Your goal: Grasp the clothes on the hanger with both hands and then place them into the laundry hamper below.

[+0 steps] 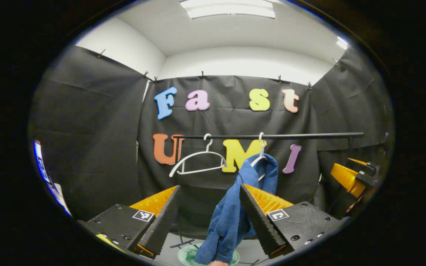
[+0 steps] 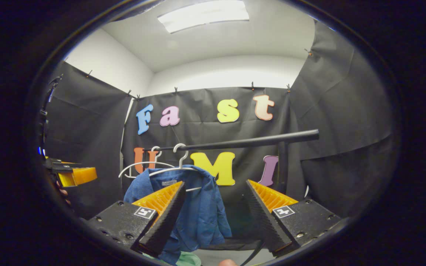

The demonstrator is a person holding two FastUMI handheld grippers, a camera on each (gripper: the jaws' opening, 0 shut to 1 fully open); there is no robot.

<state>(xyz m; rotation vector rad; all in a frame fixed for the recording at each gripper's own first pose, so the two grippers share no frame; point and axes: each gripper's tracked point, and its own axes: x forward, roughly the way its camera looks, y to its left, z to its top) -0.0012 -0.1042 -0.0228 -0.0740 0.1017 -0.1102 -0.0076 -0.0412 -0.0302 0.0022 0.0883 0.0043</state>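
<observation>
A blue shirt (image 1: 231, 214) hangs from a white hanger (image 1: 260, 157) on the black rail (image 1: 272, 136). In the left gripper view my left gripper (image 1: 210, 186) is open, and the shirt hangs beyond the gap, close to the right-hand finger. In the right gripper view the same shirt (image 2: 202, 210) on its hanger (image 2: 178, 162) is ahead. My right gripper (image 2: 215, 183) is open, with its left-hand finger in front of the cloth. The green hamper (image 1: 188, 255) sits on the floor under the shirt, and its rim (image 2: 187, 259) peeks out low down. Neither gripper holds the cloth.
An empty white hanger (image 1: 198, 159) hangs on the rail left of the shirt, and it appears again as the empty hanger (image 2: 142, 166) behind the shirt. The right gripper (image 1: 353, 171) shows at the far right edge, the left gripper (image 2: 72, 175) at the far left edge. The rail's post (image 2: 281, 166) stands on the right.
</observation>
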